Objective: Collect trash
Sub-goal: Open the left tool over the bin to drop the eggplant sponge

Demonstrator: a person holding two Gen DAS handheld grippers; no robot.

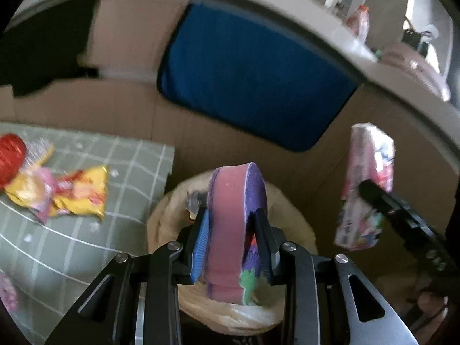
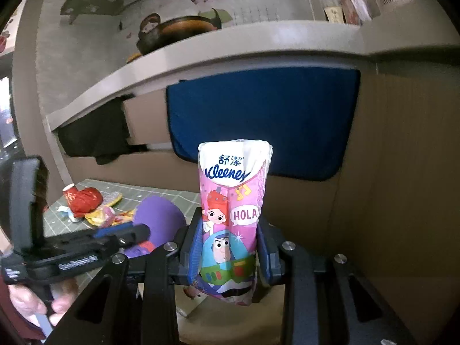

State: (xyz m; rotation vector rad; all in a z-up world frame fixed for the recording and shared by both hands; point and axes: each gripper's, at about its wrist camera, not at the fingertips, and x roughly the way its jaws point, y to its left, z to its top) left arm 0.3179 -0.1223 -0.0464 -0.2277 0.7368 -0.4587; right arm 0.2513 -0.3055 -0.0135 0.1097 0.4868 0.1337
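Left gripper [image 1: 231, 230]: jaws pinching a curved purple-and-pink wrapper [image 1: 230, 215] above a pale plastic-lined bin [image 1: 164, 210]. Right gripper [image 2: 227, 247]: jaws clamped on a glossy Kleenex tissue pack [image 2: 233, 215], upright. Crinkled yellow and red wrappers [image 1: 72, 195] lie on the checked green table [image 1: 86, 244].

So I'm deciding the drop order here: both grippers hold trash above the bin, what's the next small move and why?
Probably lower the left gripper slightly and open it. Its purple and pink wrapper already hangs right over the lined bin, while the right gripper holds its Kleenex pack off to the side of the opening.
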